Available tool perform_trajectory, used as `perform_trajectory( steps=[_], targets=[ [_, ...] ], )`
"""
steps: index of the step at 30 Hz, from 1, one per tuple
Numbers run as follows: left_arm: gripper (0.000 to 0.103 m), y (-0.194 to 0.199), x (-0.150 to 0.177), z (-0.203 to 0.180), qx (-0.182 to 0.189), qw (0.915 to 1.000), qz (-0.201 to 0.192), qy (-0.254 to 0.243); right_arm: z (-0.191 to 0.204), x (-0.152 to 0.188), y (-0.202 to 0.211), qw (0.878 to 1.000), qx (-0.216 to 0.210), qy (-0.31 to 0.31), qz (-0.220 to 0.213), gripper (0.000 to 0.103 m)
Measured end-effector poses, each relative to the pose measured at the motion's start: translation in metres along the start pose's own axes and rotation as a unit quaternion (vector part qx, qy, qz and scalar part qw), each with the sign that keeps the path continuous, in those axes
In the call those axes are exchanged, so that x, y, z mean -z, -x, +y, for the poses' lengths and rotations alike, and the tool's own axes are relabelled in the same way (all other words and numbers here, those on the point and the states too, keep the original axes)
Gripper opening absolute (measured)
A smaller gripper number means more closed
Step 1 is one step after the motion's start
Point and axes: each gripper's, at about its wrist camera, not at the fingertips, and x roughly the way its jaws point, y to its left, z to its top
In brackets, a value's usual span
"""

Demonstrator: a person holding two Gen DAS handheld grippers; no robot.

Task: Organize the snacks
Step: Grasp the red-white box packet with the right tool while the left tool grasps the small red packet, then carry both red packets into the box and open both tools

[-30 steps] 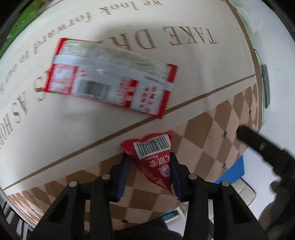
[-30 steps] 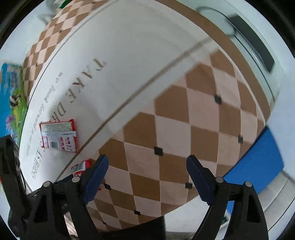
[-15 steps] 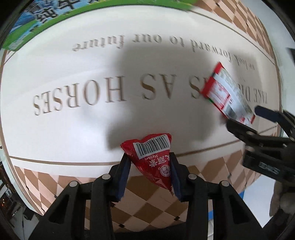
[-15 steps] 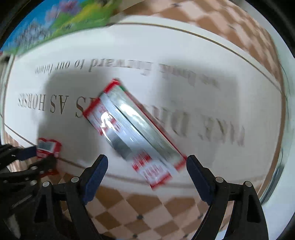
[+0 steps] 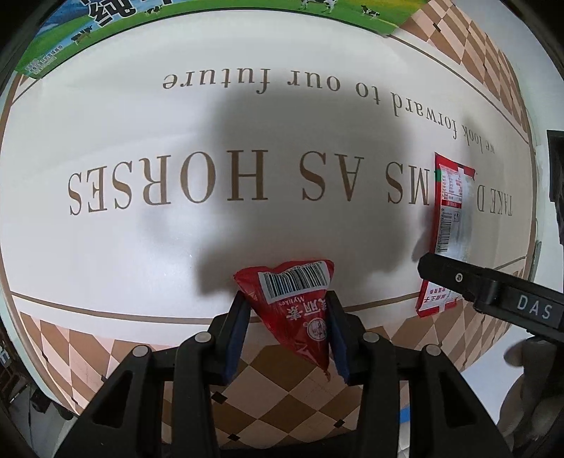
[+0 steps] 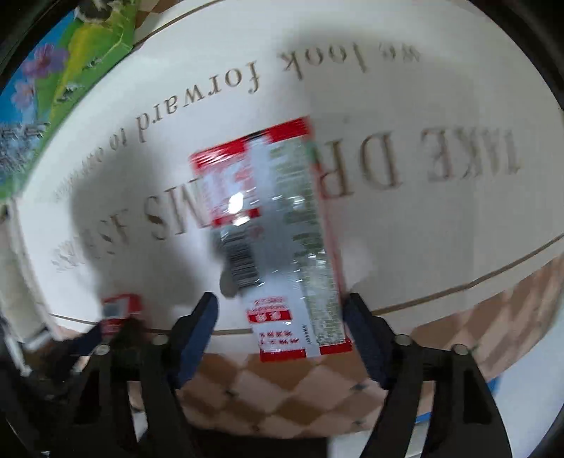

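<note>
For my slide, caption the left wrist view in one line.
Left gripper clamps a red triangular snack packet above the lettered tablecloth, while the right gripper nears a flat red-and-silver packet.

Lettered white mat (image 5: pixel 176 246) with checkered border, long red-and-white packet (image 6: pixel 278 243) lying on it

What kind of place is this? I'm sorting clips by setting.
Probably a home table, though little beyond it shows. A printed tablecloth with a checkered border and slogan lettering covers it, a red snack packet sits in the left gripper, and a milk carton lies at the far edge.
</note>
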Motion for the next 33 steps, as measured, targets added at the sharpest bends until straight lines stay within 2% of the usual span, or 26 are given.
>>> perform_trajectory(
  steps=[4, 7, 8, 9, 10, 15, 19, 24, 28, 33],
  targets=[
    [0.038, -0.001, -0.002, -0.003, -0.009, 0.9999, -0.003, -0.012, 0.003, 0.001, 0.003, 1.000, 0.014, -0.005, -0.020, 0.084],
    [0.037, 0.006, -0.014, -0.004, -0.013, 0.9996, -0.006, -0.023, 0.022, 0.006, 0.000, 0.995, 0.072, -0.003, -0.065, 0.082],
    [0.037, 0.005, -0.014, -0.007, -0.015, 0.9995, -0.008, -0.025, 0.027, 0.010, 0.002, 0.993, 0.075, -0.009, -0.086, 0.080],
    [0.036, 0.004, -0.015, -0.011, -0.017, 0.9995, -0.011, -0.025, 0.031, 0.013, 0.003, 0.993, 0.075, -0.013, -0.094, 0.071],
    [0.036, 0.005, -0.015, -0.010, -0.020, 0.9994, -0.014, -0.024, 0.035, 0.016, 0.006, 0.992, 0.074, -0.014, -0.101, 0.052],
    [0.036, 0.018, -0.018, 0.000, -0.017, 0.9994, -0.025, -0.016, 0.052, 0.027, 0.010, 0.990, 0.084, 0.004, -0.111, 0.046],
    [0.036, 0.043, -0.020, 0.001, -0.011, 0.9988, -0.045, -0.012, 0.060, 0.033, 0.017, 0.992, 0.057, 0.005, -0.110, 0.044],
    [0.036, 0.085, -0.022, 0.001, 0.012, 0.9970, -0.075, -0.011, 0.062, 0.052, 0.046, 0.992, 0.021, 0.012, -0.122, 0.043],
    [0.036, 0.137, -0.026, 0.006, 0.041, 0.9931, -0.110, -0.009, 0.074, 0.064, 0.089, 0.989, -0.017, 0.029, -0.144, 0.043],
    [0.036, 0.204, -0.045, 0.023, 0.070, 0.9834, -0.167, -0.007, 0.097, 0.064, 0.157, 0.979, -0.066, 0.056, -0.184, 0.043]
  ],
)
